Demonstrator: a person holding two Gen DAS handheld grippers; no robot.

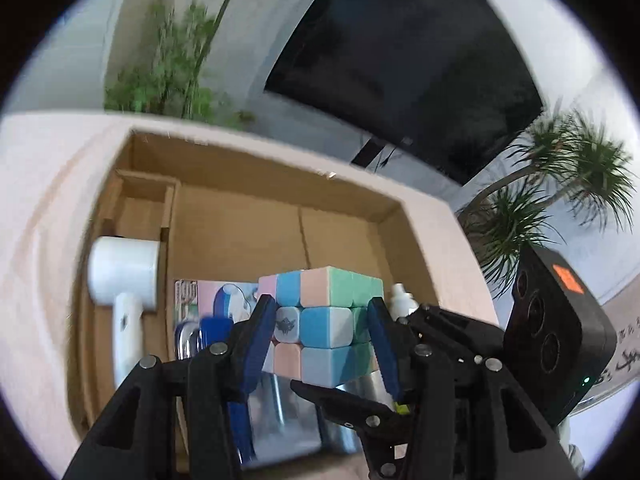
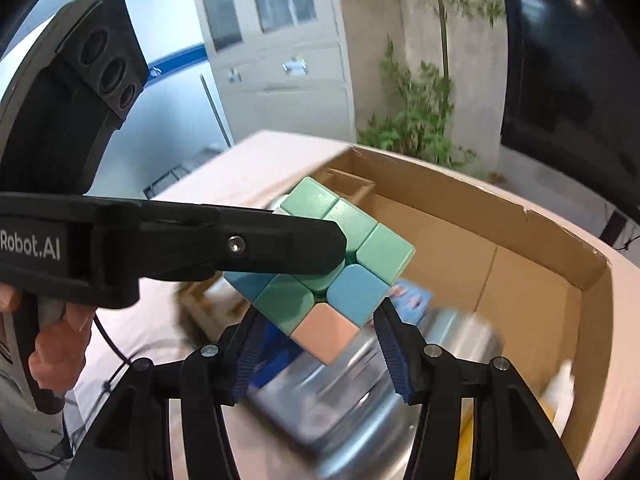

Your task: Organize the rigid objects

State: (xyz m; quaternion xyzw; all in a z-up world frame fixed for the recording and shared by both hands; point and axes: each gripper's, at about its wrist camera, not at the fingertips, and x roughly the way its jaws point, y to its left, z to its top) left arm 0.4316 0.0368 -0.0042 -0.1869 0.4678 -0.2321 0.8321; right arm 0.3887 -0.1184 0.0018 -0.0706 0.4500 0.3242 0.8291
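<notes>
Clearly, "Robot.AI" reads on your left gripper (image 2: 336, 248), which pinches the pastel cube (image 1: 324, 324) above the cardboard box (image 1: 256, 160). Your right gripper (image 2: 320, 344) sits spread around the cube's lower corner, touching unclear. Bare box floor (image 1: 240, 220) lies beyond.

Blurred metal container (image 2: 360, 392) lies partly hidden behind the cube (image 2: 332, 264).

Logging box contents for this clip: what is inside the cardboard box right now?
In the cardboard box: a white hair dryer, a shiny metal container, a pastel packet and a small white bottle. The held cube and tongs hide whatever lies below.
</notes>
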